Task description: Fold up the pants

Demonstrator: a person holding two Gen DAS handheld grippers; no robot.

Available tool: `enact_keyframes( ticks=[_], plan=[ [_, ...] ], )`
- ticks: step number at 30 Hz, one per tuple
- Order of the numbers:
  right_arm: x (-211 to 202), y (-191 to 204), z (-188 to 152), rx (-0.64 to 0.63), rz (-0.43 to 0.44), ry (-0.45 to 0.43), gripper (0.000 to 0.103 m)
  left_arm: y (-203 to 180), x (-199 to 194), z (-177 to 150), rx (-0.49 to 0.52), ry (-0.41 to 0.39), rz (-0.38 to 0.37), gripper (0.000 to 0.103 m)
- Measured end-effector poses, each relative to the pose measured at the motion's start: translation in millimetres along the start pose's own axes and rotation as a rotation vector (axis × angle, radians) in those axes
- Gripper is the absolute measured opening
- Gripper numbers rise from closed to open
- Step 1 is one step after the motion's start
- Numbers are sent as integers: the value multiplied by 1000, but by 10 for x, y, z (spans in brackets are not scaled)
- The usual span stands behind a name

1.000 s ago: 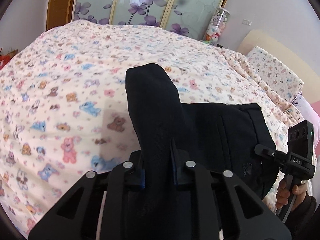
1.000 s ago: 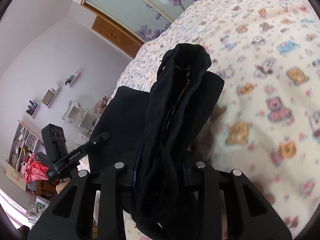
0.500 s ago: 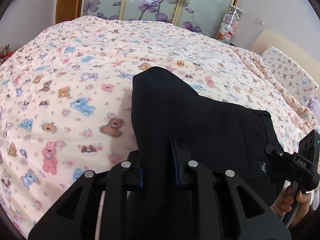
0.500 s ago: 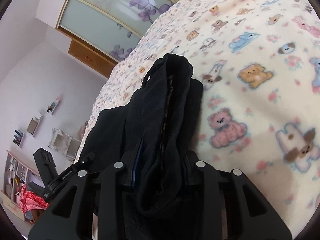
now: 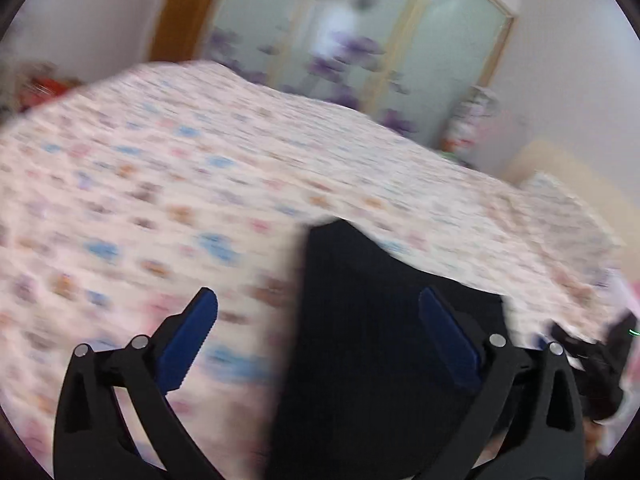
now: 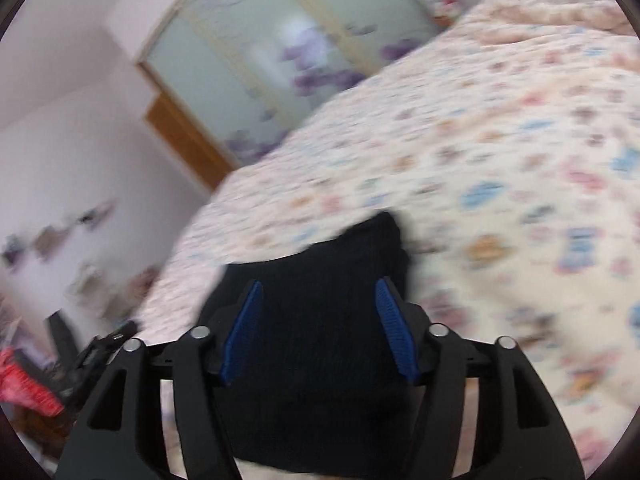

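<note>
Motion blur is spread over both wrist views, so fine detail is lost. In the left wrist view the left gripper (image 5: 318,320) is seen with its jaws spread wide; one blue pad (image 5: 188,344) is placed at the lower left of the frame over the bedspread, the other at the lower right over dark cloth. Nothing is pinched between them. The black pants (image 5: 372,340) are laid on the bed in the lower centre and lower right of that frame, their pointed upper edge reaching to mid-frame, and most of the cloth is found between the two pads and under the right-hand one. The bedspread (image 5: 160,184), printed with small pastel animals, is seen across the middle band of the frame. The other gripper's body is glimpsed, blurred, at the right edge.

In the right wrist view the right gripper (image 6: 320,320) is likewise held parted, with the pants (image 6: 320,344) seen in the gap between the blue pads (image 6: 244,332) at the lower centre; no grip on the cloth is shown. The bedspread (image 6: 500,168) fills the right and upper right. A frosted wardrobe door with purple flowers (image 6: 280,48) is seen at the upper centre.
</note>
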State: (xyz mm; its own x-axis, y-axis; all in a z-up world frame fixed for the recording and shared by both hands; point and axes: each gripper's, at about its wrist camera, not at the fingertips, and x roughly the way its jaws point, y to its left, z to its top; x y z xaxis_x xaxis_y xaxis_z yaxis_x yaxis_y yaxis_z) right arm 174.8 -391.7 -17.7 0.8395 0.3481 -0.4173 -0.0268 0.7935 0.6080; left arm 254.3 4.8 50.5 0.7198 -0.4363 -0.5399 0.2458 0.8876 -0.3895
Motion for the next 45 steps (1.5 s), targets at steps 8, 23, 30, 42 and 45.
enact_keyframes(
  ticks=[8, 23, 30, 42, 45],
  plan=[
    [432, 73, -122, -1, -75, 155, 65, -443, 483, -309, 138, 178, -11, 101],
    [197, -50, -276, 18, -60, 115, 46, -199, 571, -605, 175, 176, 125, 101],
    [-48, 192, -553, -60, 26, 117, 60, -617, 140, -862, 361, 63, 71, 101],
    [102, -135, -742, 117, 38, 167, 63, -636, 548, -1037, 367, 195, 108, 101],
    [-23, 10, -772, 90, 5, 150, 63, -646, 370, -1068, 373, 158, 129, 101]
  ],
)
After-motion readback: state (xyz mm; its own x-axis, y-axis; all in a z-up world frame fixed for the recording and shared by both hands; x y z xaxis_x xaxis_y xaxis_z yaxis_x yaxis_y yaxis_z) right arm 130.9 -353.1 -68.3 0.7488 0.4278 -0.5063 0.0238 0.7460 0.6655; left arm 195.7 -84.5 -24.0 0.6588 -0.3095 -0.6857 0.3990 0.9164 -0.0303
